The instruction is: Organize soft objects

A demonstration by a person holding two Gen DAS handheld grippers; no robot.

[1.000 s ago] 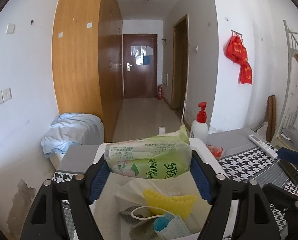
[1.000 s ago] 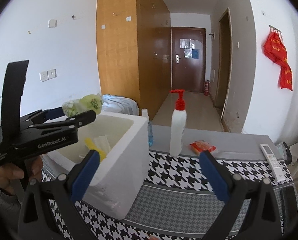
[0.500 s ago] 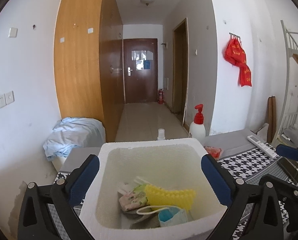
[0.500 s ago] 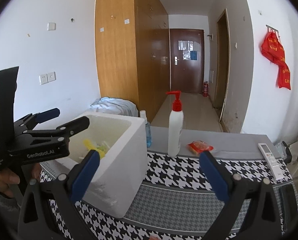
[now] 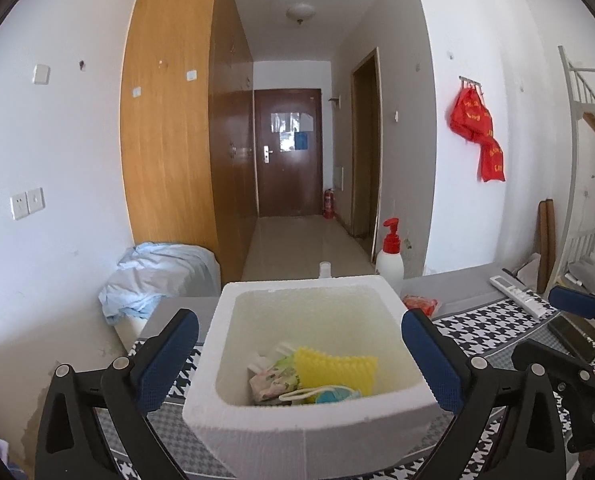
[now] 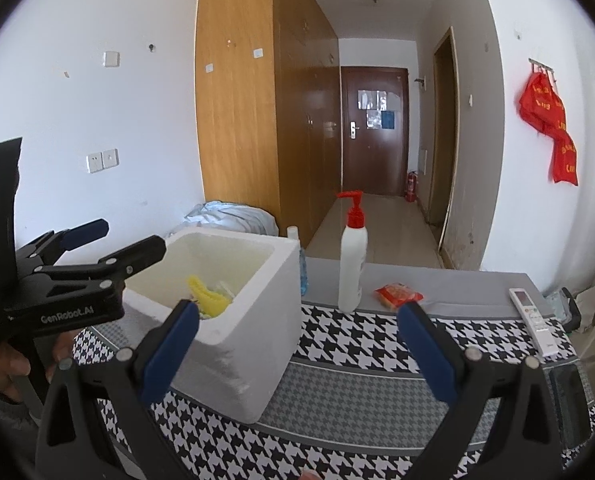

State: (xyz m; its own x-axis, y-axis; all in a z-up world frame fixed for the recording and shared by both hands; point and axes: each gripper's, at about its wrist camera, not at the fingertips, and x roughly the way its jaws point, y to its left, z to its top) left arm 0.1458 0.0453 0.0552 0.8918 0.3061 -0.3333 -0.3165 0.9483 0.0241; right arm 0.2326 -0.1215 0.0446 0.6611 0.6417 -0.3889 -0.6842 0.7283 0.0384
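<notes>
A white foam box (image 5: 309, 420) stands on the houndstooth cloth. Inside it lie a yellow ridged sponge (image 5: 337, 368), a floral soft pack (image 5: 273, 376) and a blue face mask (image 5: 333, 394). My left gripper (image 5: 299, 320) is open and empty, and its blue pads frame the box from the near side. The right wrist view shows the left gripper (image 6: 125, 236) beside the box's left rim, held by a hand (image 6: 1, 364). My right gripper (image 6: 297, 312) is open and empty, near the box's right front corner (image 6: 253, 360).
Behind the box stand a white pump bottle with a red top (image 6: 351, 268) and a small clear bottle (image 6: 297, 256). A red snack packet (image 6: 397, 294), a white remote (image 6: 533, 320) and a dark phone (image 6: 573, 400) lie to the right. Pale blue bedding (image 5: 157, 276) is heaped at the left.
The left jaws opened and the green tissue pack dropped from them into the box. The left gripper then drew back, so the whole box shows. The right gripper stays open.
</notes>
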